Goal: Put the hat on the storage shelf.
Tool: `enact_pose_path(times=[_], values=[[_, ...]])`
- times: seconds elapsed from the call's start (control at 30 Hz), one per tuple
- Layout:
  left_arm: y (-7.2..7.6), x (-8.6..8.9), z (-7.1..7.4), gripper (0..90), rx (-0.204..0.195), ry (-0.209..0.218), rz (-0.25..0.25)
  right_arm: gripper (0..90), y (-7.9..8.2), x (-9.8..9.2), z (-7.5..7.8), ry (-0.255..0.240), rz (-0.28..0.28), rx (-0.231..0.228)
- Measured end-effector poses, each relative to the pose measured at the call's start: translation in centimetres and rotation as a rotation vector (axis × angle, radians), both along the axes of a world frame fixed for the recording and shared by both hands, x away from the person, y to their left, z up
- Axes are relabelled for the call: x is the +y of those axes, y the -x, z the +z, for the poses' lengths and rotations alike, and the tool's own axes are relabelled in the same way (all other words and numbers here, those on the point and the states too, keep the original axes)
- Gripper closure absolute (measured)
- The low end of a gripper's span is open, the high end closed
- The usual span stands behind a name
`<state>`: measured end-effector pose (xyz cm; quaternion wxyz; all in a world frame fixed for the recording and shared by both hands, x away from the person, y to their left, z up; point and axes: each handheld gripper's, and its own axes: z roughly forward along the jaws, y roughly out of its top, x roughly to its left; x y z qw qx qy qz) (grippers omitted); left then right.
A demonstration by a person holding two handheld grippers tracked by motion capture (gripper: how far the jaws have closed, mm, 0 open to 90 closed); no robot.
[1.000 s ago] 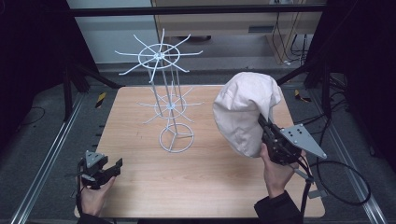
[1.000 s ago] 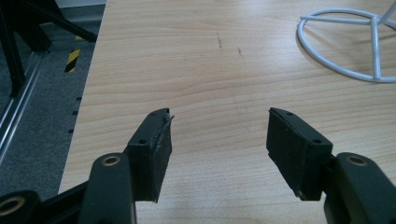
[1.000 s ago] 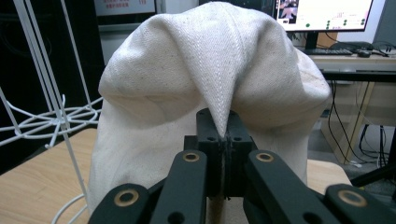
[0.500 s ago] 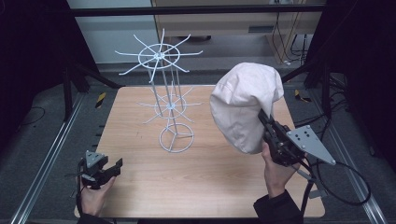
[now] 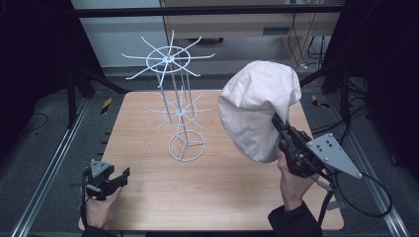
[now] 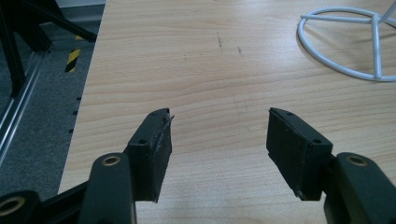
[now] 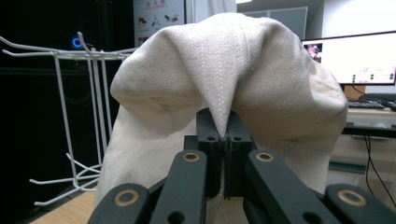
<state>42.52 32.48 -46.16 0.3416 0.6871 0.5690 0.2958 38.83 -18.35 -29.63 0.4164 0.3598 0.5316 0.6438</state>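
One cream cloth cap is held aloft at about 3 o'clock of the white wire rack, well above the bench; in the right gripper view a narrow fold of its fabric is pinched between the closed fingers of the right gripper; the left gripper rests near the bench's 7 o'clock corner, its fingers parted with nothing between them.

Risks, as judged: the hold is taken on a small pleat only, so slippage under the cap's own weight is likely if it is swung; the hanging bulk may be caught on the rack's outstretched prongs, and the light, narrow-based rack could be tipped or dragged by such a snag; sight of the hooks may be masked by the cloth.

Materials: the cap is woven twill, matte, soft, seamed, slumping into a rounded pouch; the rack is thin, glossy coated wire, two spoked tiers on a slim stem over a ring base; the bench is smooth pale wood-grain laminate.
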Motion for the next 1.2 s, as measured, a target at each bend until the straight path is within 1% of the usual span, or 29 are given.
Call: enact_pose_path(times=[0.07, 0.13, 0.3, 0.37, 0.5, 0.8, 0.93, 0.97, 1.03, 1.07, 1.13, 1.2], values=[[0.0, 0.0, 0.0, 39.7, 0.0, -0.001, 0.0, 88.3, 0.3, 0.0, 0.3, 0.0, 0.009, -0.021], [0.0, 0.0, 0.0, 39.8, 0.0, -0.001, 0.0, 88.3, 0.4, 0.1, 0.4, -0.002, 0.01, -0.023], [0.0, 0.0, 0.0, 39.7, 0.002, -0.002, 0.0, 88.4, 1.2, 0.1, 1.3, -0.003, 0.022, -0.062], [0.0, 0.0, 0.0, 39.7, 0.001, -0.002, 0.0, 88.4, 1.3, 0.1, 1.5, -0.001, 0.023, -0.067], [0.0, 0.0, 0.0, 39.8, 0.002, -0.003, 0.0, 88.4, 1.8, 0.4, 2.1, 0.004, 0.027, -0.097], [0.0, 0.0, -0.1, 39.8, 0.002, -0.003, 0.0, 88.4, 2.7, 0.8, 3.0, 0.006, 0.041, -0.132], [0.0, 0.0, 0.0, 39.7, 0.0, -0.003, 0.001, 88.4, 3.0, 1.3, 3.5, 0.022, 0.046, -0.142], [0.0, 0.0, 0.0, 39.8, 0.001, -0.003, 0.001, 88.4, 3.1, 1.5, 3.7, 0.026, 0.054, -0.152], [0.0, 0.0, 0.0, 39.8, 0.002, -0.004, 0.001, 88.4, 3.2, 1.6, 3.7, 0.027, 0.057, -0.155], [0.0, 0.0, 0.0, 39.8, 0.0, -0.003, 0.001, 88.4, 3.3, 1.9, 4.0, 0.028, 0.067, -0.168], [0.0, 0.0, 0.0, 39.8, -0.001, -0.002, 0.001, 88.4, 3.4, 2.0, 4.1, 0.026, 0.072, -0.168], [0.0, 0.0, 0.0, 39.8, 0.001, -0.004, 0.001, 88.4, 3.5, 2.2, 4.4, 0.025, 0.081, -0.179]])
